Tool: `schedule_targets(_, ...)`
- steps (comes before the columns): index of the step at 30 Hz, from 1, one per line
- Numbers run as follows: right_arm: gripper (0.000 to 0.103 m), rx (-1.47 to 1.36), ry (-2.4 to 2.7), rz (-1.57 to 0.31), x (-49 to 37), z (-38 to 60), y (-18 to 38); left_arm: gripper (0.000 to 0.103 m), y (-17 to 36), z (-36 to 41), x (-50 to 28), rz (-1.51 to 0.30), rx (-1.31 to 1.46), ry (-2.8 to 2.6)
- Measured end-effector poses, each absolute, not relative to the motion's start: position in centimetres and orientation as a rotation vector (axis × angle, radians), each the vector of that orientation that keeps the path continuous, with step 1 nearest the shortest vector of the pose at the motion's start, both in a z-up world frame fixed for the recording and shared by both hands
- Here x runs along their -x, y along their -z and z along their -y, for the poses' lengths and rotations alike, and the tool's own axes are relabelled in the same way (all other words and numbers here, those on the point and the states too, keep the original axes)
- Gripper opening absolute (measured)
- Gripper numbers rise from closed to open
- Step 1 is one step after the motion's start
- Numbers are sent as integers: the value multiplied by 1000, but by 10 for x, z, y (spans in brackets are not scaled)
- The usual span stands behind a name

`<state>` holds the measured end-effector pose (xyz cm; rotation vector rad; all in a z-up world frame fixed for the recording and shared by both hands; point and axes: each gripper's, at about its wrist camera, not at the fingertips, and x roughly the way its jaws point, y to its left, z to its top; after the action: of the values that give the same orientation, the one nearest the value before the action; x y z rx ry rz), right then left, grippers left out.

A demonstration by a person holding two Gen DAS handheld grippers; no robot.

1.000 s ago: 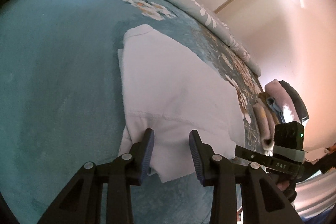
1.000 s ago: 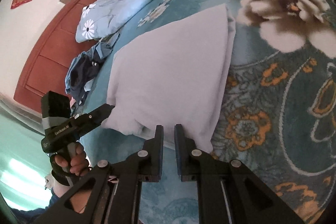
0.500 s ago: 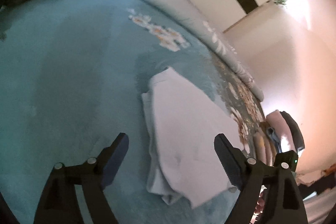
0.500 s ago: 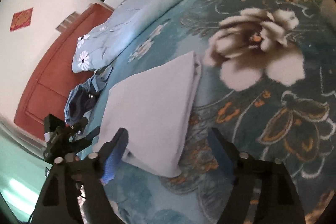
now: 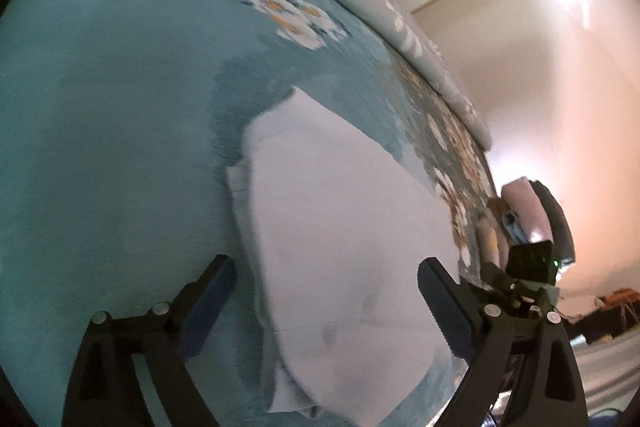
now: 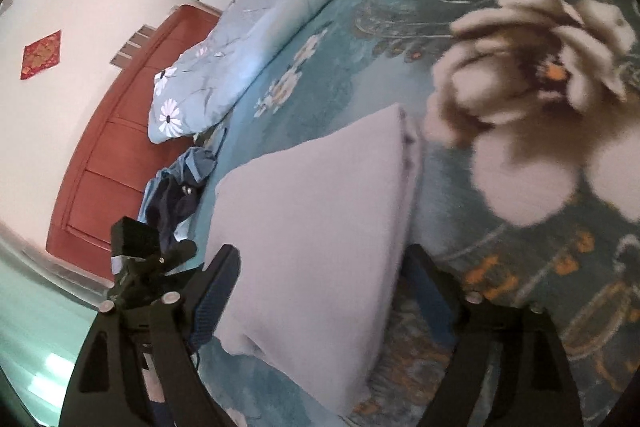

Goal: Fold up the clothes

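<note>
- Folded white garment (image 5: 340, 259) lay flat on the teal floral bedspread (image 5: 100, 147).
- Left gripper (image 5: 326, 291) and right gripper (image 6: 316, 283) were opening wide, pads off the cloth.

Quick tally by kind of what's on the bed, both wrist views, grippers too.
Folded white garment: 1
Heap of blue clothes: 1
Stack of folded clothes at the bed's edge: 1 (how many pieces, cannot tell)
Floral pillow: 1
Grippers, left and right, both jaws opening, pressing nothing: 2
Total: 6
</note>
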<state>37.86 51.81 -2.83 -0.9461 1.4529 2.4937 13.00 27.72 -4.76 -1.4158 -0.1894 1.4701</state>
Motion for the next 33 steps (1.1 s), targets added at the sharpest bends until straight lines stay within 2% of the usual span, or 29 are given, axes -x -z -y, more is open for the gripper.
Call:
schedule_targets(5, 94, 996, -2535, -1428, -366, -509, 30, 95, 48, -286, -137, 160, 1414, -1426)
schedule_targets(10, 94, 940, -2575, -1576, -372, -507, 34, 95, 48, -288, -141, 157, 1417, -1396)
schedule_targets(16, 94, 913, -2587, -1586, -369, -505, 34, 95, 51, -280, -136, 237, 1417, -1385)
schedule_targets(27, 94, 940, -2608, -1561, -363, -502, 34, 95, 50, -274, -140, 273, 1368, -1434)
schedule_targets(33, 94, 905, -2599, -1571, -365, -504, 35, 91, 49, -274, -140, 272, 1363, -1435)
